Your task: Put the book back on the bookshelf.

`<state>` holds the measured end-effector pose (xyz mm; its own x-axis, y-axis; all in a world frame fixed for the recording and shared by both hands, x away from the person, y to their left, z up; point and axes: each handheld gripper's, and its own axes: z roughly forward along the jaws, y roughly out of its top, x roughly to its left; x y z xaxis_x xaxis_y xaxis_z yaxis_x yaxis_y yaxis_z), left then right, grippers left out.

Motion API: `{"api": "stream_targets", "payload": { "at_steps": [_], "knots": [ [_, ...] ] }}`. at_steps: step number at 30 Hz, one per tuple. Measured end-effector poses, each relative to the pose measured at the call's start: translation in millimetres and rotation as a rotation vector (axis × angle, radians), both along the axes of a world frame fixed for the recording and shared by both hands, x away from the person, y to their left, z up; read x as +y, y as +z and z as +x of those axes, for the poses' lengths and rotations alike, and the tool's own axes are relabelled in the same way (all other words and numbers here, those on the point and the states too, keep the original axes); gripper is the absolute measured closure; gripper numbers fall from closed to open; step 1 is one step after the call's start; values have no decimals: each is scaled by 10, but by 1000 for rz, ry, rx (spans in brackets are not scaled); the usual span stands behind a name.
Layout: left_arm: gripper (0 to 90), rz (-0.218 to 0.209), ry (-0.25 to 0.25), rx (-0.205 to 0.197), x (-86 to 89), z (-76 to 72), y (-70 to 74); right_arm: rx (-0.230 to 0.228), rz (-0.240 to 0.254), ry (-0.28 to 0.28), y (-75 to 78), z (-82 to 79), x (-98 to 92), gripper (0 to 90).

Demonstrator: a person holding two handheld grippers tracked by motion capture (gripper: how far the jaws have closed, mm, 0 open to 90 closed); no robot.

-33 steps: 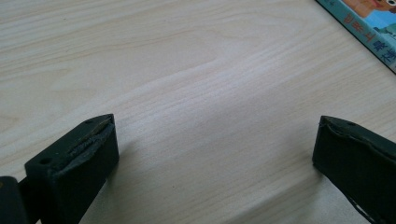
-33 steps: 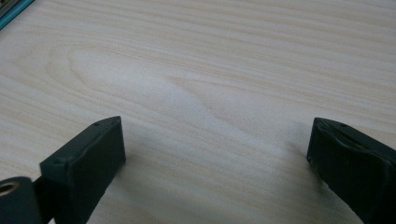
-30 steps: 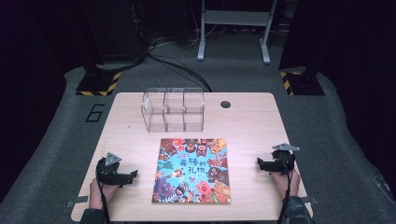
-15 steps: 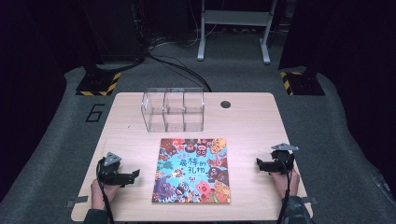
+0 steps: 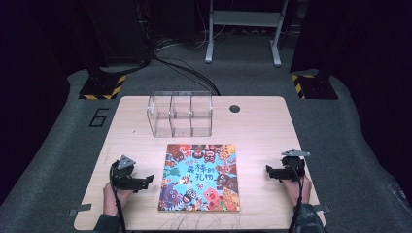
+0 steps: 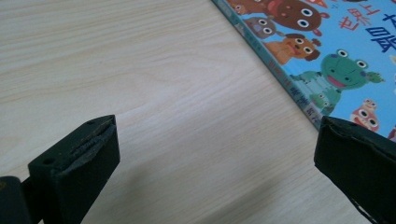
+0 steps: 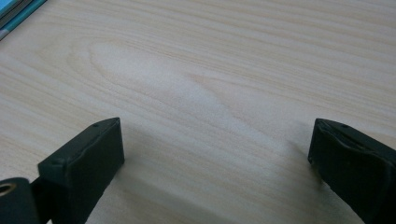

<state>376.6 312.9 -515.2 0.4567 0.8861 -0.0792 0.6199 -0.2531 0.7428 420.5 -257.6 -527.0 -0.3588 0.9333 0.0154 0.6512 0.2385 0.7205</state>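
Note:
A colourful picture book lies flat on the wooden table, near its front middle. My left gripper rests low on the table just left of the book, pointing at it, jaws wide open and empty. In the left gripper view the book's edge and cartoon animals lie just ahead at upper right. My right gripper sits to the right of the book, a short gap away, also open with nothing between its jaws. A sliver of the book's corner appears in the right gripper view.
A clear plastic organiser with three compartments stands behind the book. A round cable hole is in the table's back right. Bare wood lies either side of the book. Thin wires trail at the front edge.
Both grippers have shifted only slightly; the left one has crept a little toward the book. The book and organiser have not moved.

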Motion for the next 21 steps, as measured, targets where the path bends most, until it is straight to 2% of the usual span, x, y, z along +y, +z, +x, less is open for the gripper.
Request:
{"api": "stream_targets", "payload": {
  "at_steps": [2,6,8,9,12,15,17,18,21],
  "knots": [
    [2,-6,-9,-5,-49,19,5,8,3,5,13,-1,-3,31],
    [0,-10,-40,16,-147,64,5,-12,37,15,145,-41,74,30],
    [1,-16,-55,17,-199,81,-11,-18,34,23,173,-48,100,31],
    [0,-20,-64,30,-222,87,-15,-24,37,28,197,-62,132,34],
    [1,-29,-88,38,-324,108,-35,-27,32,77,253,-87,269,36],
    [1,-16,-116,44,-364,125,-36,-29,26,112,273,-91,390,43],
    [1,-20,-120,55,-416,138,-52,-14,38,141,289,-89,464,44],
    [2,-13,-141,63,-461,157,-71,-20,53,143,285,-86,510,45],
    [5,-12,-155,63,-525,169,-83,-5,51,174,297,-69,635,54]
  ]
}}
